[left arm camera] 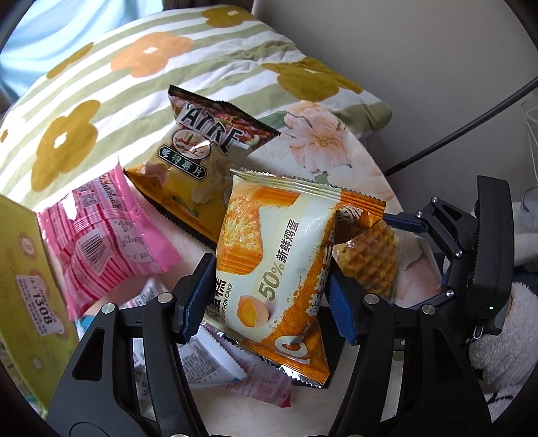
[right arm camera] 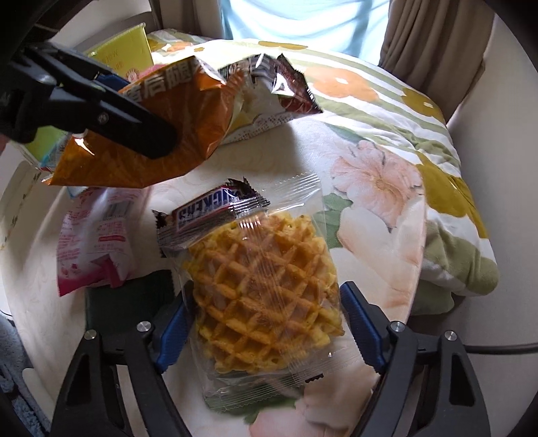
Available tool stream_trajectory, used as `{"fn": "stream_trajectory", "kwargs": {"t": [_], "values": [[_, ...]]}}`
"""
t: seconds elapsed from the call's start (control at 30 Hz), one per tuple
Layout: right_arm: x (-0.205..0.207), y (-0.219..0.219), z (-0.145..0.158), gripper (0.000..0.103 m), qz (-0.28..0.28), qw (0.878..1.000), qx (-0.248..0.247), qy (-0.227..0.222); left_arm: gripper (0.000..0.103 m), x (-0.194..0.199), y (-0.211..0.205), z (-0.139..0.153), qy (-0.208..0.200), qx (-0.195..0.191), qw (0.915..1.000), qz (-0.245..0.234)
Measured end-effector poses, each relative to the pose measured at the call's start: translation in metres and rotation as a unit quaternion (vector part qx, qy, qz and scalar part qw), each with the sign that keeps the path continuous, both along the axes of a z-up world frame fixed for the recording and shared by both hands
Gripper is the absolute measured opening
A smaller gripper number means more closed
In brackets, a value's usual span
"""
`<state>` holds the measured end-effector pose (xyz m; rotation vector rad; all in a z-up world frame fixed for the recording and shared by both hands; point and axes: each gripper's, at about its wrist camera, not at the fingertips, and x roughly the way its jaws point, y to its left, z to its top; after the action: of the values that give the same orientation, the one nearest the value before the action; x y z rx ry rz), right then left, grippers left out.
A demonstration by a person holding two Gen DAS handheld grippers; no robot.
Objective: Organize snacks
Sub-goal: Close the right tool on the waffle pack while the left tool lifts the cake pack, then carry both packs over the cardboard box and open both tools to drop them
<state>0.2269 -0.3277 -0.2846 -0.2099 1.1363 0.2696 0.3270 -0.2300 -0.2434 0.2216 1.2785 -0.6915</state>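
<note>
1. In the left gripper: an orange and white cake packet, pinched tight between the two blue pads and held up off the flowery cloth.
2. Around the waffle packet: the right gripper, pointing down and not squeezing. Left pad right at the wrapper's edge, right pad a little apart from it. Waffle packet flat on the cloth.
3. On the far end of the waffle packet: a Snickers bar, touching it.
4. Just behind the cake packet, on the cloth: a yellow chip bag.
5. Left of the chip bag: a pink packet, barcode side up.
6. Under the cake packet: more small white and pink packets, lying flat.
7. At the far left: a yellow-green box with a white sticker.
8. Behind all the snacks: a striped quilt with big yellow and orange flowers, bunched up.
9. Past the quilt: a bit of pale blue cloth and a brown curtain.
</note>
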Motion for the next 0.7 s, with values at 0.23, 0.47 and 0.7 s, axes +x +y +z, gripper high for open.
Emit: {"fn": "stream_trajectory", "kwargs": {"t": [0.23,0.47,0.7], "values": [[-0.008,-0.003,0.047,0.080,-0.019,0.999,0.011,-0.029,0.060,-0.017,0.015,0.041,-0.037,-0.024,0.9986,0.030],[-0.006,0.015,0.104,0.080,0.004,0.997,0.021,-0.076,0.060,-0.027,0.051,0.089,-0.079,-0.045,0.9923,0.084],[0.005,0.064,0.153,0.080,0.050,0.991,0.032,-0.118,0.060,-0.029,0.117,0.138,-0.137,-0.055,0.9792,0.140]]}}
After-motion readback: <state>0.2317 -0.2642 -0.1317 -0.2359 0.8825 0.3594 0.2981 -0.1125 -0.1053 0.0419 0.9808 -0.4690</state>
